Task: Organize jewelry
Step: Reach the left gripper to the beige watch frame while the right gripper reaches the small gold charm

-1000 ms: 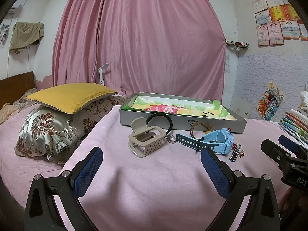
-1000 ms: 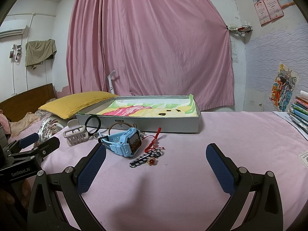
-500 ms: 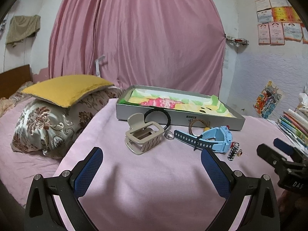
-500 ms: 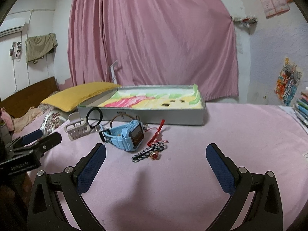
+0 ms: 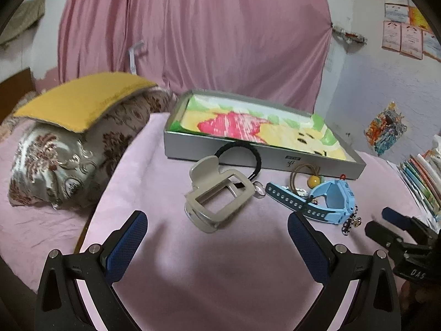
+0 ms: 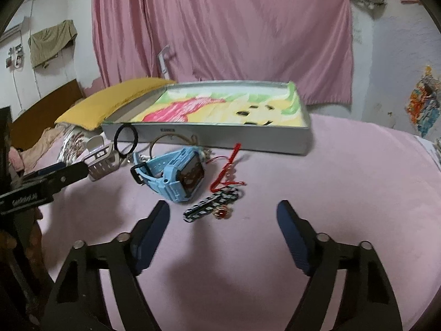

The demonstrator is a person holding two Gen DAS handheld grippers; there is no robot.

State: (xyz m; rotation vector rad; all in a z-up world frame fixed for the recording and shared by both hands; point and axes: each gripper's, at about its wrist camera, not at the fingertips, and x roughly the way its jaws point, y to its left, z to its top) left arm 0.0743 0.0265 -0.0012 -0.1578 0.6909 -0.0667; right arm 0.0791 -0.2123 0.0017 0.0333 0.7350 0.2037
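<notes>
Lying ahead of the left tool [image 5: 217,231], just beyond its spread blue pads, is a beige claw hair clip [image 5: 217,193], tipped on its side with its square frame facing up. To the right of that tool's line sits a light blue watch [image 5: 328,195], its darker perforated strap stretched toward the clip. Past the clip a black hair tie [image 5: 248,151] leans against the grey wall of a shallow box [image 5: 248,157], whose inside is lined with a green, pink and yellow picture. A brown hair tie with a yellow bead [image 5: 312,180] lies between the watch and the box.

Seen from the right tool [image 6: 223,218], whose fingers are also released and hold nothing, a black-and-white patterned hair pin [image 6: 209,205] with a small red-and-gold charm [image 6: 222,212] lies just in front, between the pads' line. A red cord [image 6: 230,168] trails beyond it toward the box, and the watch lies ahead to its left.

Everything rests on a pink bedspread [image 5: 220,275]. Farther left of the left tool are a yellow pillow [image 5: 85,102] stacked on a patterned one, and a pink curtain [image 5: 193,33] hangs behind the box. Nothing stands between either tool and the pieces nearest it.
</notes>
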